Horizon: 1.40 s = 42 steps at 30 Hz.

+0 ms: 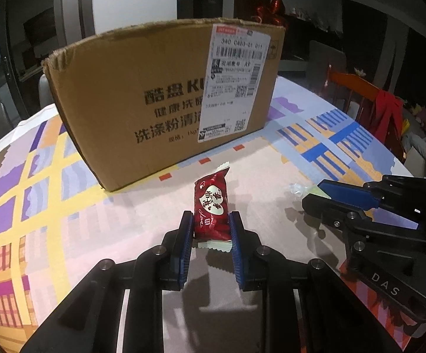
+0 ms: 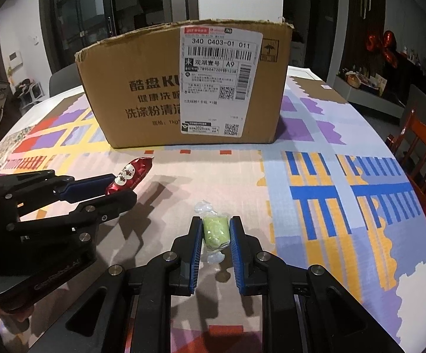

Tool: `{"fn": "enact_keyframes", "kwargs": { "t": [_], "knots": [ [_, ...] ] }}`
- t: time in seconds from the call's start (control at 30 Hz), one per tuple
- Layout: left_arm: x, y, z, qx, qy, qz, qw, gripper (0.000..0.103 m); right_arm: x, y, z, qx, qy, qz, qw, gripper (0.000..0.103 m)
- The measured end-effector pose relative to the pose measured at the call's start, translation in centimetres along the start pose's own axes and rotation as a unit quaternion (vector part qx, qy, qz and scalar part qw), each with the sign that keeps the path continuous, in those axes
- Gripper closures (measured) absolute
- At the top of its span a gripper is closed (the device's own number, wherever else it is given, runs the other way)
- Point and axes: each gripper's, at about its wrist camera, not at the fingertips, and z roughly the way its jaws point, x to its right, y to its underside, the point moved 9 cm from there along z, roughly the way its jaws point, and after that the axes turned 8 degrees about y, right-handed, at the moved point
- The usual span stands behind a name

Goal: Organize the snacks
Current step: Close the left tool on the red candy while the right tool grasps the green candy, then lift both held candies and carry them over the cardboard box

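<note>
Left wrist view: my left gripper (image 1: pixel 210 225) clamps a red wrapped snack (image 1: pixel 212 209) between its blue pads, lifted over the patterned tablecloth (image 1: pixel 271 176). The cardboard box (image 1: pixel 142 94) stands ahead; my right gripper (image 1: pixel 316 191) sits off to the right.

Right wrist view: my right gripper (image 2: pixel 215 229) pinches a green wrapped candy (image 2: pixel 216 230), box (image 2: pixel 142 88) straight ahead.

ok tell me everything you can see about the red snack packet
The red snack packet is a glossy, foil-like pillow pack with crimped ends, a pale heart-shaped label with dark characters and the word "Love". It is pinched at its lower half between the blue-padded fingers of the left gripper, its far end pointing towards the cardboard box. It looks lifted off the tablecloth.
</note>
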Motion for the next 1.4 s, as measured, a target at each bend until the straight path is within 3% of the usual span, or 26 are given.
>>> {"fn": "enact_keyframes", "kwargs": {
  "t": [1.4],
  "knots": [
    [-1.1,-6.6,-9.1,0.088,-0.082,-0.065,0.9906,0.078,0.5,-9.0,-6.0,0.091,-0.03,-0.022,0.995,0.083]
  ]
}}
